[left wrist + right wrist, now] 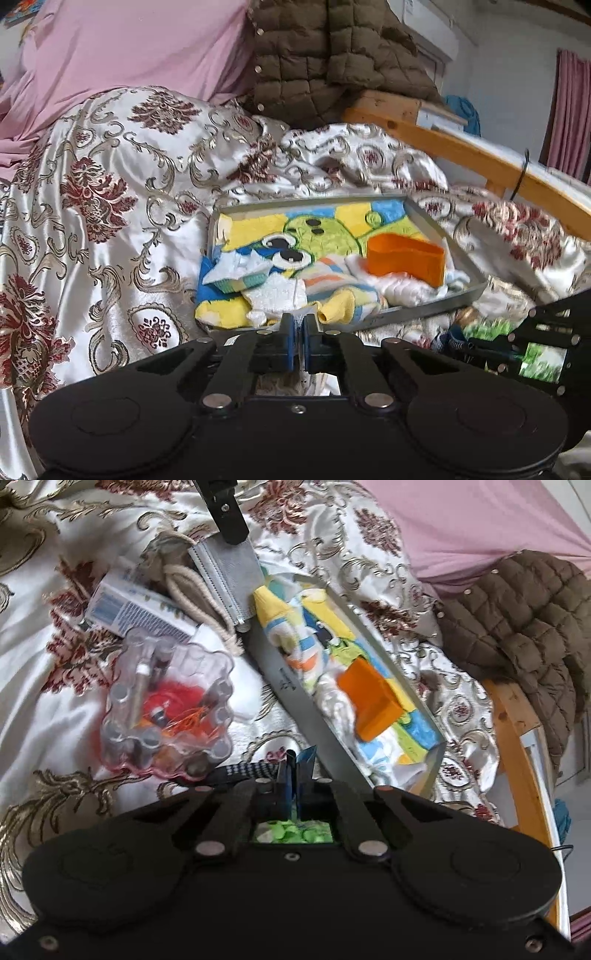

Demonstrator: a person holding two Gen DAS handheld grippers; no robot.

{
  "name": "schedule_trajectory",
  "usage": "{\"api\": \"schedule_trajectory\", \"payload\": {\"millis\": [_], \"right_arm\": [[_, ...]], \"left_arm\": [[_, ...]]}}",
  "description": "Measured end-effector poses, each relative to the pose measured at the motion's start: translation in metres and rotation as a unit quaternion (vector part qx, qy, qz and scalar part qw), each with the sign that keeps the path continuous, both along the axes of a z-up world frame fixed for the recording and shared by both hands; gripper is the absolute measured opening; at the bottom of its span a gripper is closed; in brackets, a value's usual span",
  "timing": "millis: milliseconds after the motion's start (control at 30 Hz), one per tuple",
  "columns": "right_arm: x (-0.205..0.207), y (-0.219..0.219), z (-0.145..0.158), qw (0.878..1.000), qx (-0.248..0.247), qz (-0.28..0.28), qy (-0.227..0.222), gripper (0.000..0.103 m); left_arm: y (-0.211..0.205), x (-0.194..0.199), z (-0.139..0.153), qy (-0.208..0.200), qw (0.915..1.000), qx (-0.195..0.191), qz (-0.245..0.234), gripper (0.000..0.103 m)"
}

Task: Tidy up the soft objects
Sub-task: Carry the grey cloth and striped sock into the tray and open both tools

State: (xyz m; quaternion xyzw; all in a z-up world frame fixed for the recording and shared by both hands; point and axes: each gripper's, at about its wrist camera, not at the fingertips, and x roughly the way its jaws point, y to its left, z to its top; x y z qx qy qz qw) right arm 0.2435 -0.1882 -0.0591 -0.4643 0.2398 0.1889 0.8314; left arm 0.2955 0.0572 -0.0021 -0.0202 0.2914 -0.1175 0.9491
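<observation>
Both grippers closed: left gripper [298,325] pinches a white cloth edge [300,316] at tray's [424,308] 6 o'clock; right gripper [294,771] clamps blue fabric [306,757]. Step: grasp made; next, lift into tray.

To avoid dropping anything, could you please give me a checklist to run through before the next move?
1. Left gripper shut on the face mask: ok.
2. Right gripper with jaws shut: ok.
3. What the right gripper holds: cannot tell.
4. Tray in view ahead of both grippers: ok.
5. Cartoon towel fully inside the tray: not ok, a corner spills over the rim.
6. Clear plastic box lying apart from the tray: ok.
</observation>
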Motion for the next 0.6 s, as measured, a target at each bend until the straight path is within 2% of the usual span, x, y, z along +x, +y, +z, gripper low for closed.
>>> {"api": "schedule_trajectory", "payload": {"millis": [333,600], "right_arm": [[-0.012,-0.005,0.03,0.997,0.036,-0.004,-0.065,0.0],[-0.014,-0.008,0.054,0.989,0.067,-0.003,-0.135,0.0]], "left_arm": [[0.014,-0.02,0.028,-0.045,0.9971,-0.06,0.012,0.004],[0.018,-0.024,0.04,-0.115,0.9869,-0.107,0.038,0.004]]}}
